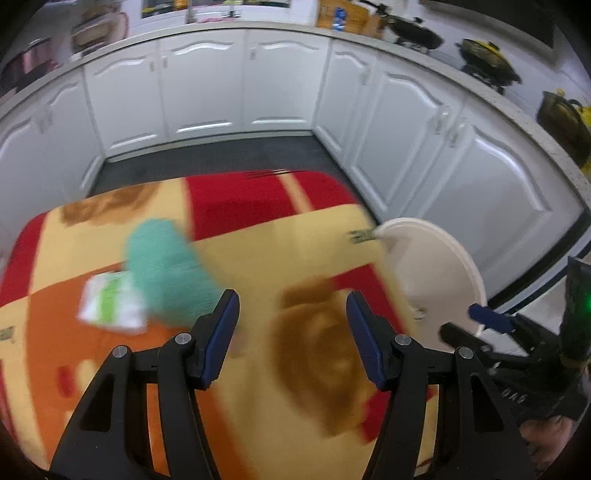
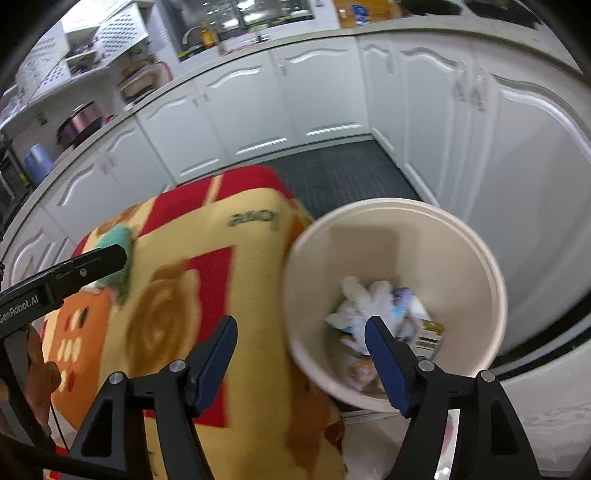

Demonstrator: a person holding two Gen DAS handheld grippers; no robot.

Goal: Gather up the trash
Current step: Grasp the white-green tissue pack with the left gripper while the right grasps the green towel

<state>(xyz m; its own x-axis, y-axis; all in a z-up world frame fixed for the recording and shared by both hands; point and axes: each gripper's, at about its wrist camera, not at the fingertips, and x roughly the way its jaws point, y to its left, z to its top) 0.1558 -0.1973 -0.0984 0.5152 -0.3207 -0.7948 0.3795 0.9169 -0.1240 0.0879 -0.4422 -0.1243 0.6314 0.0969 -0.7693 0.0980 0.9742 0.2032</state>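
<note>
- Trash left on desk point(image 1: 325, 240): white-green wrapper point(image 1: 110, 304) touching teal cloth point(image 1: 166, 269).
- We hold left tongs point(image 1: 291, 334) open, empty, near wrapper, likely next pick.
- Right tongs point(image 2: 301, 360) open, empty, over bin point(image 2: 480, 258) holding collected trash.

Home kitchen. White panelled cabinets point(image 1: 207, 81) run along back and right of frame under pale countertop point(image 2: 314, 35). Faucet point(image 2: 194, 31) at window, upper centre. Shelves with pot point(image 2: 79, 123) and dishes, upper left. Dark woks point(image 1: 487, 61) on counter, upper right. Dark floor mat point(image 2: 340, 173) before cabinets. Cream waste bin point(image 2: 480, 258), lower right.
</note>
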